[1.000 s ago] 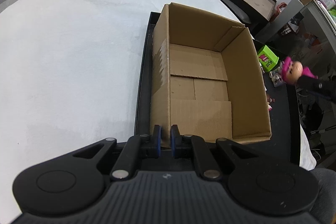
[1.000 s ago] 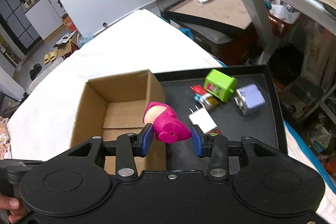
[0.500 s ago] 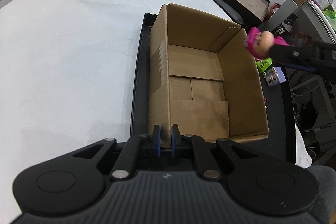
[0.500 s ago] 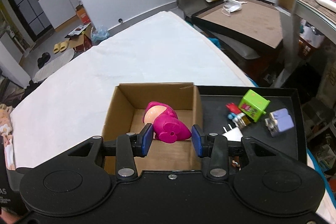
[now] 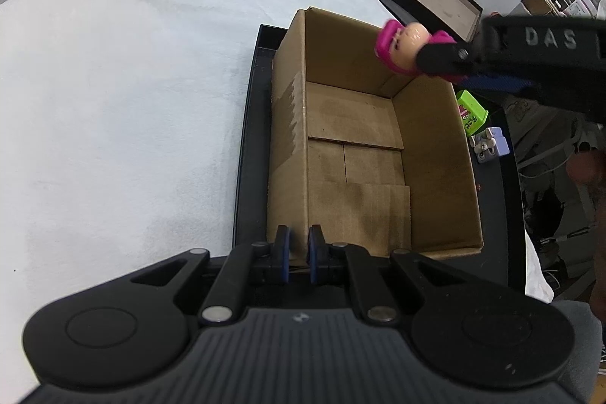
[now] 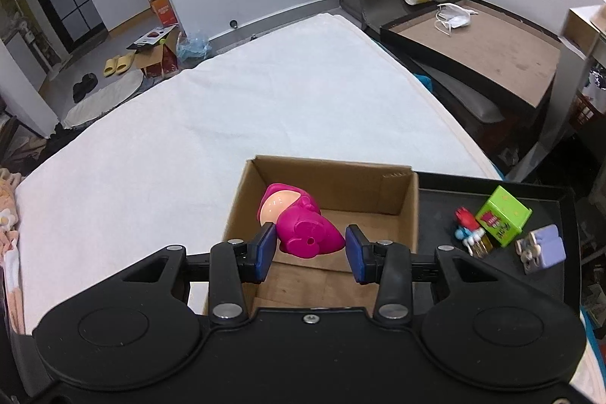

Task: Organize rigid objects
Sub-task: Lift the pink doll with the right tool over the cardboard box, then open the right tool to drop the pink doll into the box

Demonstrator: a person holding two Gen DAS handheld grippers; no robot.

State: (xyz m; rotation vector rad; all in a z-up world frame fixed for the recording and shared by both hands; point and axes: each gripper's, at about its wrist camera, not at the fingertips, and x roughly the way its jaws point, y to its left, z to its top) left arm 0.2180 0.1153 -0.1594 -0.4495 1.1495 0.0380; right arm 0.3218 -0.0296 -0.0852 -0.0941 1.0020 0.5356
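Left wrist view: my left gripper (image 5: 298, 248) is clamped on the near wall of the cardboard box (image 5: 435, 154), which sits on the black tray (image 5: 250, 139). My right gripper (image 5: 435, 57) holds the pink doll (image 5: 405, 44) above the box's far right corner.

Right wrist view: my right gripper (image 6: 308, 248) grips the pink doll (image 6: 299, 222) over the open cardboard box (image 6: 409, 211). A green cube (image 6: 502, 214) and a purple block (image 6: 545, 247) lie near the black tray's (image 6: 568, 199) far right corner.
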